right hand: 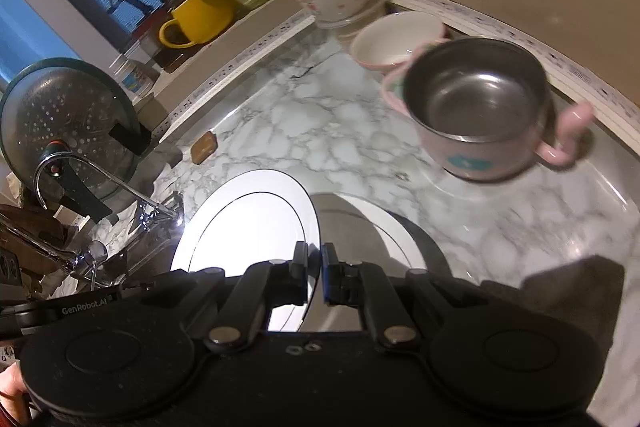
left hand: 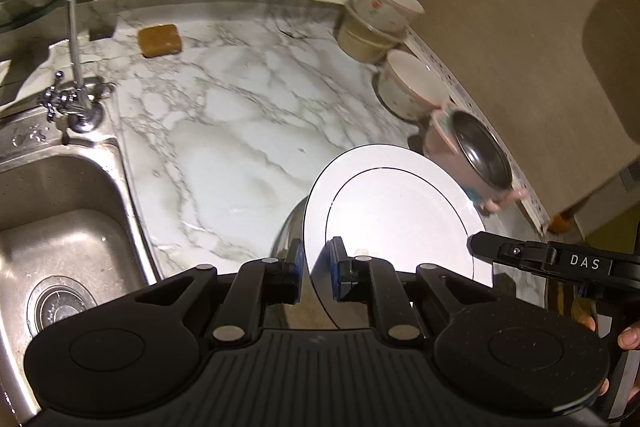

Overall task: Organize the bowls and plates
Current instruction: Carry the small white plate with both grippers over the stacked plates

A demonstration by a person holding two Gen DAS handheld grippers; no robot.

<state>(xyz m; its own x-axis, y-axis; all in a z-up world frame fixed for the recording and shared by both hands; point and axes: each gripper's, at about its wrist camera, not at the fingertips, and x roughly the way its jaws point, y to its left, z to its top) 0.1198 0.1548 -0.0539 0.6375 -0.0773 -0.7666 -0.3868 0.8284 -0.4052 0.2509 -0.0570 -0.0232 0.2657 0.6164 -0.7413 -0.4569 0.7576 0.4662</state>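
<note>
Marble counter | white plate, thin black ring, held on edge

White plate with thin black ring; grey-veined white marble counter.

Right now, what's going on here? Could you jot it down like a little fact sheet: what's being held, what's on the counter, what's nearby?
Held: white plate, gripped on edge by both the left gripper and the right gripper
Counter: marble countertop
Bowls at the back: stacked white bowls, one white bowl alone, a pink metal-lined bowl with handles
Also on counter: brown sponge
Nearby: steel sink with a tap
</note>
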